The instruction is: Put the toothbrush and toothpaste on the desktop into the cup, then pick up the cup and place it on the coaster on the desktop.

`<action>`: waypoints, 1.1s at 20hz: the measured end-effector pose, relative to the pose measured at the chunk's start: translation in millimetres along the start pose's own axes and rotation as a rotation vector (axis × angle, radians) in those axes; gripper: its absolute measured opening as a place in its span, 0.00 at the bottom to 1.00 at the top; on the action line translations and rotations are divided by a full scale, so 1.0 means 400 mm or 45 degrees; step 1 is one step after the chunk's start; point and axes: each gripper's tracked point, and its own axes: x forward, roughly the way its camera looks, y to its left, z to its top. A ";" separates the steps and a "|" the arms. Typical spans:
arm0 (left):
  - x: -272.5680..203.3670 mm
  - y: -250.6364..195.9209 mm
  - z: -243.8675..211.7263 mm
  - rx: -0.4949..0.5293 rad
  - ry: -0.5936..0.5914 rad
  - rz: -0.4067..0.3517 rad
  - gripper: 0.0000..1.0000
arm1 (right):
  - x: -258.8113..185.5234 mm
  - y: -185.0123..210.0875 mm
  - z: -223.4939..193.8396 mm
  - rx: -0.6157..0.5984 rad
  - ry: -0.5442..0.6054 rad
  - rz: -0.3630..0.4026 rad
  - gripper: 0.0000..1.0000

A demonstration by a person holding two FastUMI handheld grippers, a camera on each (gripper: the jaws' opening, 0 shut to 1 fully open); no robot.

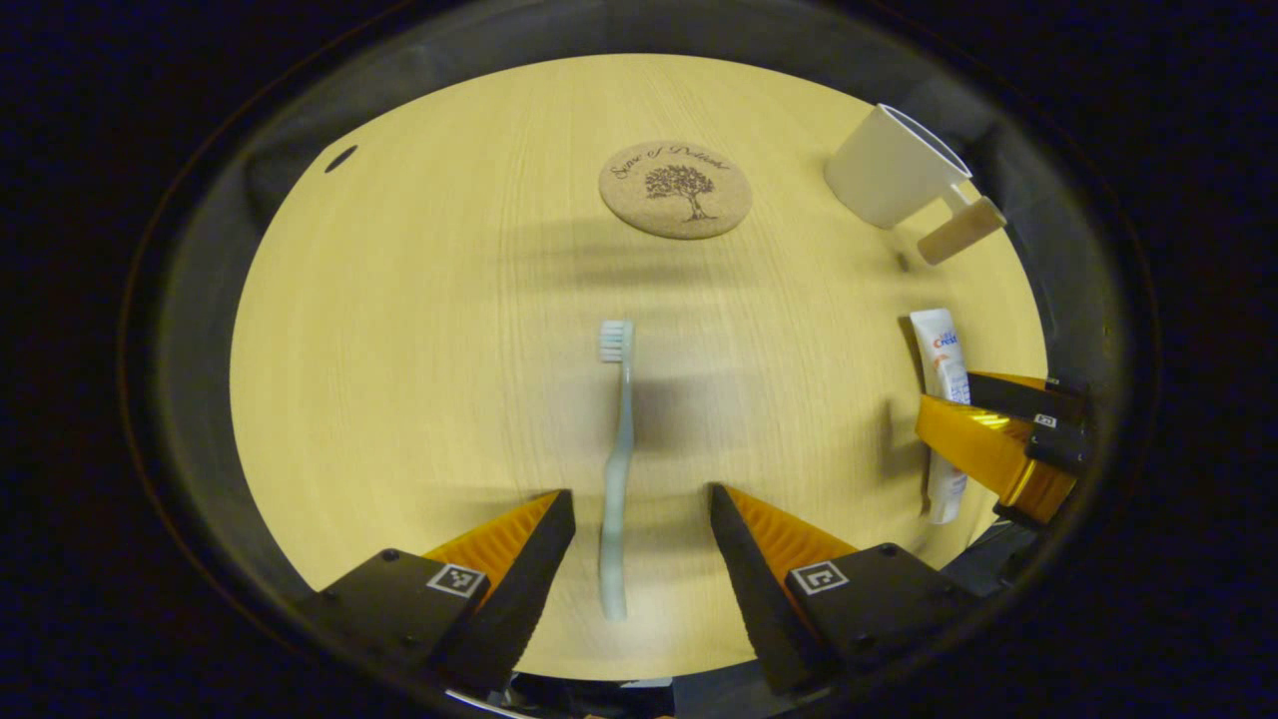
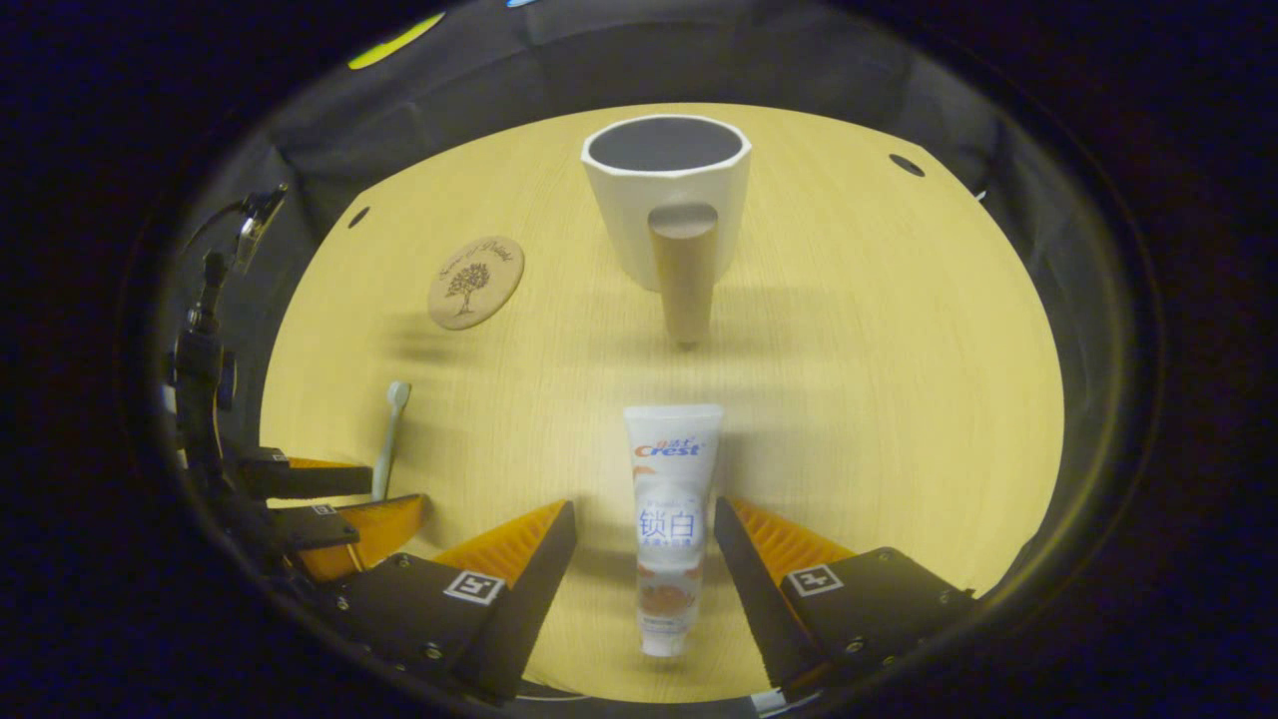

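With both jaws spread, we straddle the toothbrush [image 1: 616,469] and toothpaste [image 2: 671,519] (neither seemingly pinched yet), so closing off-centre could skid them across the counter [image 1: 399,350].

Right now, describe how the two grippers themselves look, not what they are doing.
The left gripper and the right gripper look alike. Each has two wedge-shaped fingers that taper to a narrow tip, with ribbed outer faces. Each finger sits on a flat block mount fixed with small screws, and each mount carries a square black-and-white marker tag.
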 end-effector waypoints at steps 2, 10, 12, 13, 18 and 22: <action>0.001 -0.013 0.001 0.044 -0.008 0.014 0.93 | 0.004 -0.004 -0.005 0.003 0.024 0.008 0.76; -0.009 -0.014 -0.002 0.087 -0.057 -0.003 0.24 | 0.021 -0.005 -0.019 0.025 0.053 0.039 0.37; -0.010 -0.007 0.000 0.070 -0.066 0.012 0.11 | 0.021 -0.005 -0.021 0.053 0.052 0.052 0.31; -0.006 -0.008 0.000 0.080 -0.073 0.012 0.11 | 0.019 -0.002 -0.023 0.050 0.055 0.071 0.29; -0.001 -0.030 0.018 0.108 -0.094 0.020 0.11 | 0.018 0.015 -0.031 0.069 0.025 0.139 0.19; 0.004 -0.030 0.012 0.112 -0.136 0.028 0.08 | 0.013 0.014 -0.027 0.017 -0.032 0.173 0.19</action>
